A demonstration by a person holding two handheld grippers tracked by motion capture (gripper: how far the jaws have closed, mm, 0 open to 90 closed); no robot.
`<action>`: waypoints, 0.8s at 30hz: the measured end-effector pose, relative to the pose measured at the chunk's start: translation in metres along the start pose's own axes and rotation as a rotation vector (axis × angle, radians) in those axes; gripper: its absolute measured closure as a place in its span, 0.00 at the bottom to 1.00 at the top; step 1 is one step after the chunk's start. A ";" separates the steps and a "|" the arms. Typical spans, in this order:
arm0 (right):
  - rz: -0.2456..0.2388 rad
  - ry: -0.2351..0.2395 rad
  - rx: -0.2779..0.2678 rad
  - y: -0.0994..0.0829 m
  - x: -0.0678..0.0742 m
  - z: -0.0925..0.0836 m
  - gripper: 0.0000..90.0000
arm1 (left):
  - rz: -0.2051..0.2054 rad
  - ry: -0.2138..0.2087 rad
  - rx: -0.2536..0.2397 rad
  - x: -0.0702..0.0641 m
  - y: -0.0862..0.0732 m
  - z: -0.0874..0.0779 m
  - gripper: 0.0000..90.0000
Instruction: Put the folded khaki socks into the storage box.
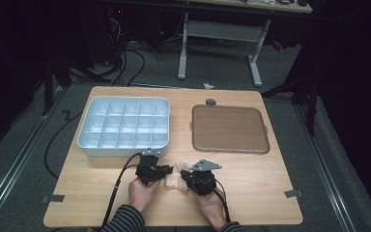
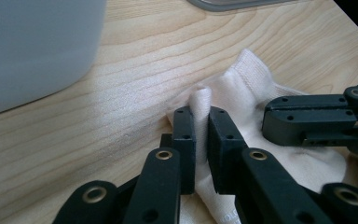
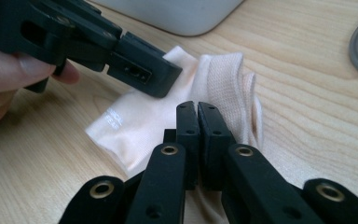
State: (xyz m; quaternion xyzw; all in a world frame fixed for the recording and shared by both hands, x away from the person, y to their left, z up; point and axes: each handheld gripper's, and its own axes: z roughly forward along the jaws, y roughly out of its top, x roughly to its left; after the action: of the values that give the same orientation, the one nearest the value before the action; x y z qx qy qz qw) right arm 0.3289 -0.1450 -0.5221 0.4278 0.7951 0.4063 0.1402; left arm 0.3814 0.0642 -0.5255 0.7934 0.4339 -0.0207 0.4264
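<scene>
A cream sock [image 1: 176,179] lies crumpled on the wooden table near its front edge, between the two grippers. My left gripper [image 2: 201,112] is shut on a raised fold of the sock [image 2: 242,84]. In the high view the left gripper [image 1: 166,170] points right and the right gripper [image 1: 186,175] points left, tips nearly meeting. My right gripper [image 3: 198,106] is shut, with its tips pressed into the ribbed cuff end of the sock [image 3: 144,121]. The left gripper [image 3: 168,77] crosses above the sock in the right gripper view. The right gripper [image 2: 265,122] rests on the sock in the left gripper view.
A white tray of several compartments [image 1: 92,145] stands just behind the left gripper, its wall [image 2: 28,46] close by. A flat brown tray [image 1: 230,128] lies at the back right. Bare wood [image 1: 265,188] stretches to the right of the hands.
</scene>
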 end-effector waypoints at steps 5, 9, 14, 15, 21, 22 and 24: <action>-0.012 0.003 -0.007 0.008 0.003 0.001 0.98 | 0.012 0.001 -0.005 -0.001 0.000 -0.002 0.92; -0.022 -0.005 -0.005 0.016 0.005 0.005 0.98 | 0.022 -0.002 -0.009 -0.003 0.000 -0.005 0.92; 0.000 -0.029 0.020 0.016 0.000 0.013 0.98 | 0.027 -0.005 -0.013 -0.002 0.000 -0.008 0.93; 0.005 -0.031 0.030 0.015 -0.001 0.015 0.98 | 0.024 -0.008 -0.017 -0.002 0.000 -0.009 0.92; 0.008 -0.038 0.037 0.012 -0.002 0.016 0.98 | 0.033 -0.013 -0.032 -0.004 0.000 -0.011 0.93; 0.007 -0.040 0.038 0.012 -0.002 0.016 0.99 | 0.033 -0.015 -0.036 -0.004 0.000 -0.012 0.93; -0.002 -0.044 0.039 0.012 -0.003 0.016 0.99 | 0.038 -0.018 -0.044 -0.005 0.000 -0.014 0.93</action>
State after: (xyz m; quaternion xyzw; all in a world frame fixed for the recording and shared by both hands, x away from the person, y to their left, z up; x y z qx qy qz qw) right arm 0.3465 -0.1356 -0.5231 0.4385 0.7999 0.3814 0.1495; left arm 0.3734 0.0706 -0.5145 0.7918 0.4150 -0.0103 0.4480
